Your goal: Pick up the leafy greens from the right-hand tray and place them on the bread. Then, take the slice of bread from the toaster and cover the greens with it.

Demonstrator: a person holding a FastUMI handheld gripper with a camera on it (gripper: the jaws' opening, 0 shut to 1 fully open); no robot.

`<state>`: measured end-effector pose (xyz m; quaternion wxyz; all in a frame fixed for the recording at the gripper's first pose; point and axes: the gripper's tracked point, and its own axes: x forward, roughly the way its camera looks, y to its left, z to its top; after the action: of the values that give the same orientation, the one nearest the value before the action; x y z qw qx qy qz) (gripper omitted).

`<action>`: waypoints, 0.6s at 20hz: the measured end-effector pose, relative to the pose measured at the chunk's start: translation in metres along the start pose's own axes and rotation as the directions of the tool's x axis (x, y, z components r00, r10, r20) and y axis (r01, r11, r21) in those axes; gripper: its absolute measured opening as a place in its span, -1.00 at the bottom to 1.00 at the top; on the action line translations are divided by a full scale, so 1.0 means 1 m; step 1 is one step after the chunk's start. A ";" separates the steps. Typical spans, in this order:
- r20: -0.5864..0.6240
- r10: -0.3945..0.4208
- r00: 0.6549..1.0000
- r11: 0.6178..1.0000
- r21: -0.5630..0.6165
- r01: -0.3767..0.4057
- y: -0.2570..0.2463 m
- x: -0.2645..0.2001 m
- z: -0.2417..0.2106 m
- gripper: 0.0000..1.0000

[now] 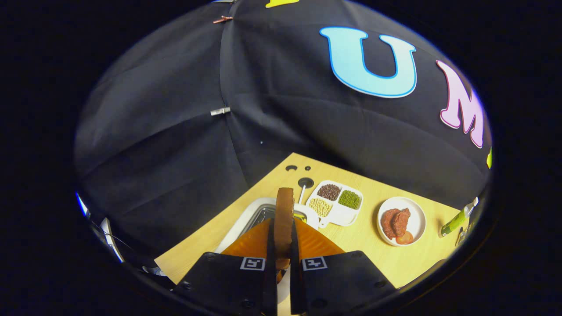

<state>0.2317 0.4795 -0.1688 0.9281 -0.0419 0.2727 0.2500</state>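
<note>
Wooden table point(373, 263) runs from 6 o'clock out to 3 o'clock; its near-left corner is cut off by the fingers and its right end fades into the dark; a few round holes point(305, 182) sit at its far edge, purpose unclear.

Gripper point(283, 259) fills 6 o'clock; both black fingers point(228, 281) nearly together, pinching a slice of bread point(284, 219) held on edge between them; only the brown crust edge faces the camera, so the faces of the slice are hidden; bread sticks up past the fingertips toward 12 o'clock.

Orange shape point(314, 243) spreads either side of the slice just ahead of the fingers; hard to say what it is; it covers most of the metal tray point(254, 215) beyond, of which only the left rim and a bit of shiny floor show; tray contents hidden; greens and toaster cannot be made out.

White divided dish point(336, 204) just beyond the tray at about 1 o'clock of the fingers: dark brown beans, green beans, pale beans in three compartments.

Round white plate point(415, 221) at 2 o'clock, apart from the dish; reddish-brown meat pieces point(395, 221) and an orange slice, probably tomato, on it.

Green bottle point(456, 221) with white cap at 3 o'clock lies tilted near the table's end; partly cut off.
</note>
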 end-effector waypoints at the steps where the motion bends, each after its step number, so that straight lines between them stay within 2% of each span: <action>1: 0.019 0.001 1.000 1.000 0.007 -0.001 -0.003 -0.007 0.008 -0.68; 3: 0.053 0.002 0.999 1.000 0.025 -0.004 -0.011 -0.026 0.018 -0.68; 6: 0.087 -0.043 0.995 0.999 0.030 0.040 -0.037 -0.056 0.021 -0.69; 10: 0.067 -0.050 0.997 0.990 0.136 0.041 -0.058 -0.084 -0.006 -0.68; 12: 0.039 -0.073 0.997 0.985 0.161 0.066 -0.078 -0.094 -0.028 -0.69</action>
<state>0.1883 0.3641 -0.1477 0.9426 0.0285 0.2692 0.1957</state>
